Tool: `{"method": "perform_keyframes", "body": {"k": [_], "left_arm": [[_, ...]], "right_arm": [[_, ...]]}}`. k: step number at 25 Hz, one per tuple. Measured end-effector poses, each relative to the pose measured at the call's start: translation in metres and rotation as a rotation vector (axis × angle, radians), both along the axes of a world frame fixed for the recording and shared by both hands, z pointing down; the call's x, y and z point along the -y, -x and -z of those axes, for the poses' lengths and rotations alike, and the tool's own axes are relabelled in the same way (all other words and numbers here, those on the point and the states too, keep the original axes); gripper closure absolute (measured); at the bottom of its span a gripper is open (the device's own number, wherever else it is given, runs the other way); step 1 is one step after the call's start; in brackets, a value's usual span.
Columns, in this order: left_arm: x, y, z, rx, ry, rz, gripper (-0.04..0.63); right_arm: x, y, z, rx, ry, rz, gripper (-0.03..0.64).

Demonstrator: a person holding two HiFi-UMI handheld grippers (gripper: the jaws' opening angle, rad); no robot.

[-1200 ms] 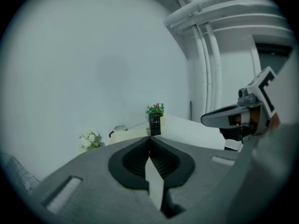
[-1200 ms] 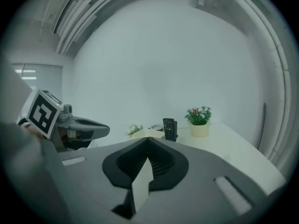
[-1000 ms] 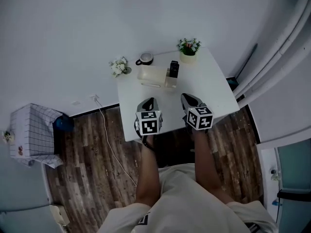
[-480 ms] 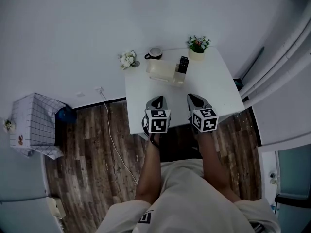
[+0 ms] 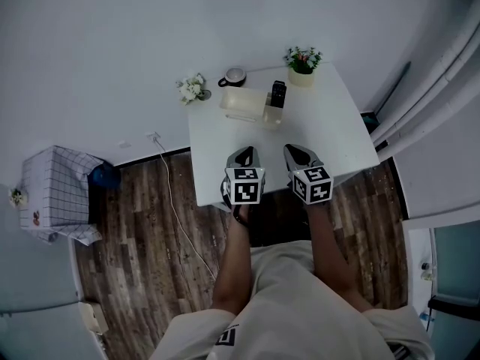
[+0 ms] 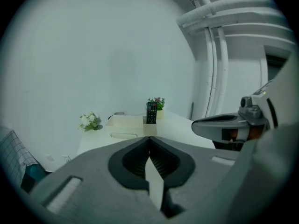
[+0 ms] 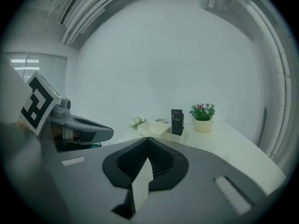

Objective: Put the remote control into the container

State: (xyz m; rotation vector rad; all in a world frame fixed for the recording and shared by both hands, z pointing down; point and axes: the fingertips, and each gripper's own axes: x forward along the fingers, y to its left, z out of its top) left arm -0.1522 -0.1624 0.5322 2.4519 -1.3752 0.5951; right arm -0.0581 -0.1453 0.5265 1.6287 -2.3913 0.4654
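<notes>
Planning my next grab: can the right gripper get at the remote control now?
Probably yes: the remote control stands upright in the container, top exposed, with only open table before the shut right gripper.

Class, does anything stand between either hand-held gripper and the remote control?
Nothing visible does. Only bare table lies between the left hand-held gripper, the right hand-held gripper and the remote control, which stands upright in the container's end compartment.

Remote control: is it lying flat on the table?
No, the remote control stands upright in the end compartment of the container.
</notes>
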Motion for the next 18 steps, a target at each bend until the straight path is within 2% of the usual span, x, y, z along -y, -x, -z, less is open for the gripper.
{"method": "perform_keyframes", "body": {"k": [5, 9, 15, 18], "left_arm": [[0.002, -0.014, -0.006, 0.016, 0.013, 0.015, 0.591], [0.008, -0.024, -0.012, 0.026, 0.039, 0.049, 0.591], [0.022, -0.053, -0.022, -0.006, 0.085, 0.128, 0.591], [0.028, -0.069, -0.025, -0.021, 0.095, 0.156, 0.591]], "right_arm": [[0.011, -0.021, -0.003, -0.04, -0.007, 0.006, 0.614], [0.025, -0.035, -0.001, -0.016, 0.002, 0.022, 0.614], [0.041, -0.051, -0.005, -0.114, 0.006, 0.128, 0.614], [0.046, -0.06, -0.009, -0.118, 0.017, 0.181, 0.614]]}}
